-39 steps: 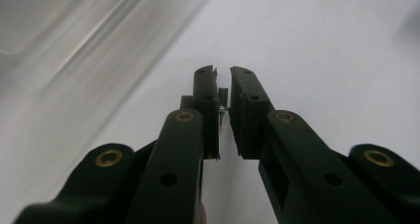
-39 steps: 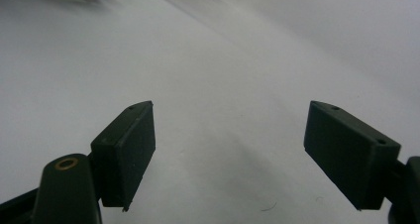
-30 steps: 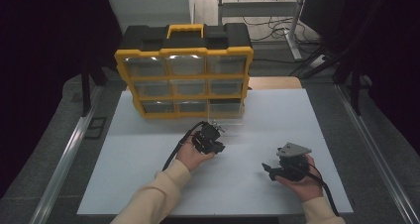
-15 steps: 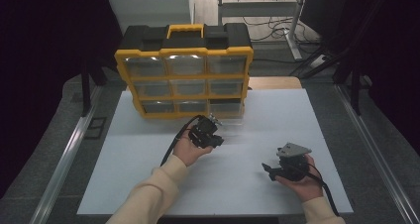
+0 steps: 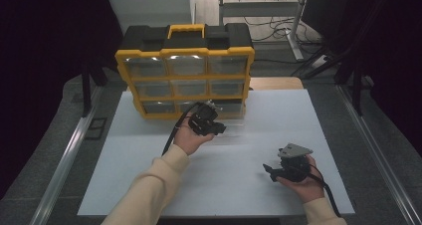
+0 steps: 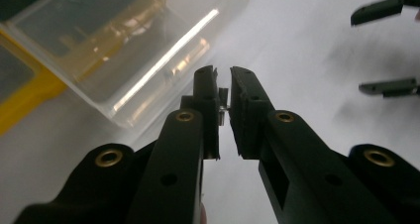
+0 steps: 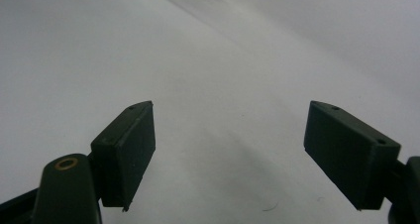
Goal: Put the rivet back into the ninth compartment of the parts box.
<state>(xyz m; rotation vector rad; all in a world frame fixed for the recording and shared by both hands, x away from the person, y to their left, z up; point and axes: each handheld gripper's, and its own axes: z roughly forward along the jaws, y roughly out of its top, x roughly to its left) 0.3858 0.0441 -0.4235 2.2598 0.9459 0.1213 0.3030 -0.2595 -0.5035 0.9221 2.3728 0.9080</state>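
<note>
My left gripper (image 5: pixel 219 128) (image 6: pixel 224 85) hovers over the white table (image 5: pixel 149 175) just in front of the yellow and black drawer organizer (image 5: pixel 184 60). Its jaws are shut on a small metal part (image 6: pixel 223 110), pinched between the pads. A clear plastic drawer (image 6: pixel 129 50) (image 5: pixel 234 111) stands pulled out of the organizer's bottom row, just beyond that gripper. My right gripper (image 5: pixel 268 171) (image 7: pixel 230 110) rests low at the table's front right, open, with bare table between its fingers. In the left gripper view its fingers (image 6: pixel 386 87) show at the far right.
The organizer has three rows of clear drawers and a yellow handle (image 5: pixel 185 31) on top. A metal rail (image 5: pixel 64 160) runs along the table's left side and another along the right. A wooden surface (image 5: pixel 273 83) lies behind the table at right.
My left hand has risen and moved away from the person, closer to the organizer's bottom row, its jaws staying shut. The right hand has kept still.
</note>
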